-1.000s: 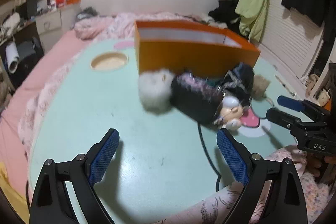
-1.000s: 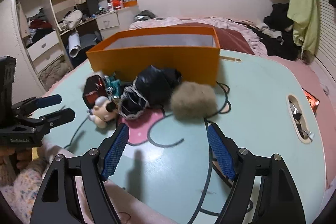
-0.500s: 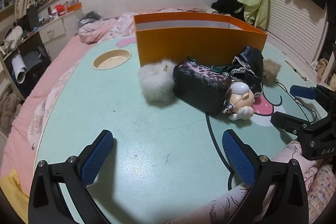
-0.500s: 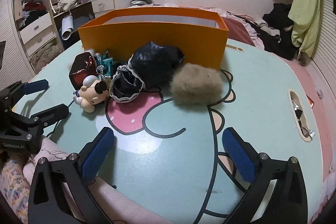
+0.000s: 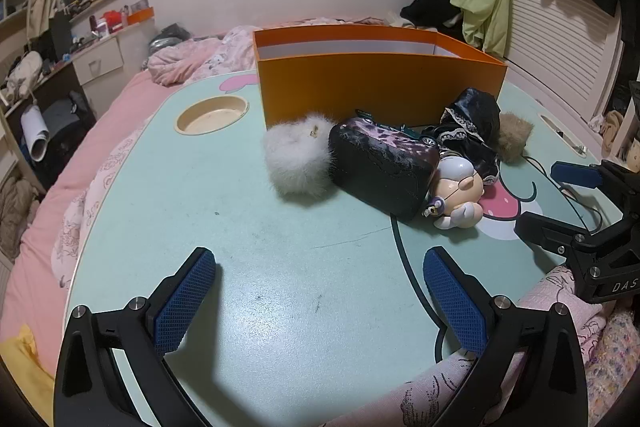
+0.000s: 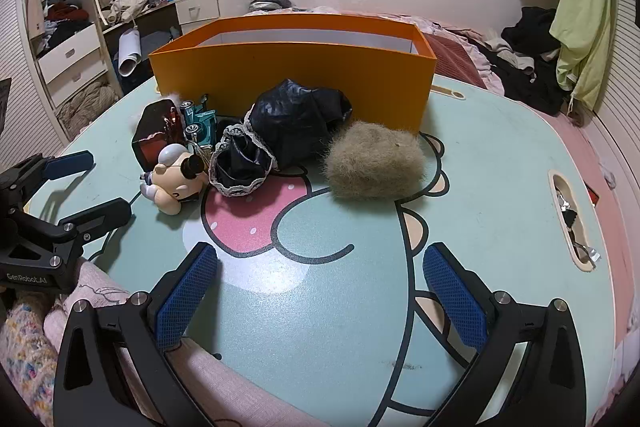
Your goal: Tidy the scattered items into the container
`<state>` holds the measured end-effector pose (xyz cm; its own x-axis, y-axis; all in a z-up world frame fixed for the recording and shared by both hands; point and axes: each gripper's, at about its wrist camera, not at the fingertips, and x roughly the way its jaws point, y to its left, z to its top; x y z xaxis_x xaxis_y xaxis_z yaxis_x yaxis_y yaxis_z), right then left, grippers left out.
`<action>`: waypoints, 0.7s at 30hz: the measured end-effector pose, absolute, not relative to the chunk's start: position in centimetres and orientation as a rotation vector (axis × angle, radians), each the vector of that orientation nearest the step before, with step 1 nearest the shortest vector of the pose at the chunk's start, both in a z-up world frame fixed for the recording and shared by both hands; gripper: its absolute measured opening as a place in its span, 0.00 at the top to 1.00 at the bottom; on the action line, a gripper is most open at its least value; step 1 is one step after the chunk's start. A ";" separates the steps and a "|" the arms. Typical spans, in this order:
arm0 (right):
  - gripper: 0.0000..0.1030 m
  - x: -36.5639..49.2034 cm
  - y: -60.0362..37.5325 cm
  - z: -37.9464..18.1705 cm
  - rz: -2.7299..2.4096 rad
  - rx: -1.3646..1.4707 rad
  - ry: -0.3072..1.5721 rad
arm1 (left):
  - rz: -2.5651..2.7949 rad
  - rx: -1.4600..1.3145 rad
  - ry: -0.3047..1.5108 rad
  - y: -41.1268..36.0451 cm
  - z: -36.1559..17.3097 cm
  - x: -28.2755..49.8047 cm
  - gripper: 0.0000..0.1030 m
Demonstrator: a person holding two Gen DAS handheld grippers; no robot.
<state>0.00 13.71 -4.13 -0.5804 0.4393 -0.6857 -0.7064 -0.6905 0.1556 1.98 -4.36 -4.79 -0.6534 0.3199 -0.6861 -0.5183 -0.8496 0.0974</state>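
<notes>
- Both tools stand at full spread with nothing between the blue pads: the left gripper and the right gripper each hover over bare mint-green tabletop, short of the pile
- Nothing looks to be in the open orange cardboard box yet, as far as its white inner wall shows, so the step in hand reads as choosing and reaching for a first item
- For the right side, the tan fluffy pompom is the easy pick: it sits apart at the pile's right edge, ahead of the jaws and slightly right of centre, just in front of the box corner
- For the left side, the white fluffy pompom lies ahead, near centre, touching the dark glossy rectangular case; come in from its free left flank so the case is not dragged
- Fur compresses, so close deep on the core, not the tips
- The small cartoon figurine, the crumpled black lace-trimmed cloth and the teal toy car huddle together, touching; better left until the outer pieces are cleared
- Lift high enough to clear the box's front wall, then release inside
</notes>
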 end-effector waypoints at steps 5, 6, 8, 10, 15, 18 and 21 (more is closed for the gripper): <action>0.00 0.0 13.7 -4.2 2.254 -0.824 0.553 | 2.466 -0.946 0.395 -4.4 -4.8 2.0 0.00; 0.00 0.0 13.7 -4.1 2.253 -0.824 0.553 | 2.466 -0.946 0.396 -4.4 -4.8 2.0 0.00; 0.00 0.0 13.7 -4.1 2.252 -0.824 0.554 | 2.465 -0.946 0.395 -4.4 -4.8 2.0 0.00; 0.00 0.0 13.7 -4.2 2.251 -0.824 0.554 | 2.465 -0.945 0.395 -4.4 -4.7 1.9 0.00; 0.00 0.0 13.7 -4.1 2.249 -0.823 0.555 | 2.466 -0.946 0.395 -4.4 -4.7 1.9 0.00; 0.00 0.0 13.7 -4.2 2.247 -0.822 0.555 | 2.466 -0.946 0.395 -4.4 -4.8 1.9 0.00; 0.00 0.0 13.7 -4.2 2.246 -0.821 0.555 | 2.465 -0.946 0.395 -4.4 -4.7 1.9 0.00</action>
<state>0.02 13.67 -4.16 -0.5749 0.4459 -0.6860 -0.7141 -0.6827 0.1549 1.91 -4.40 -4.75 -0.6536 0.3204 -0.6856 -0.5186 -0.8494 0.0974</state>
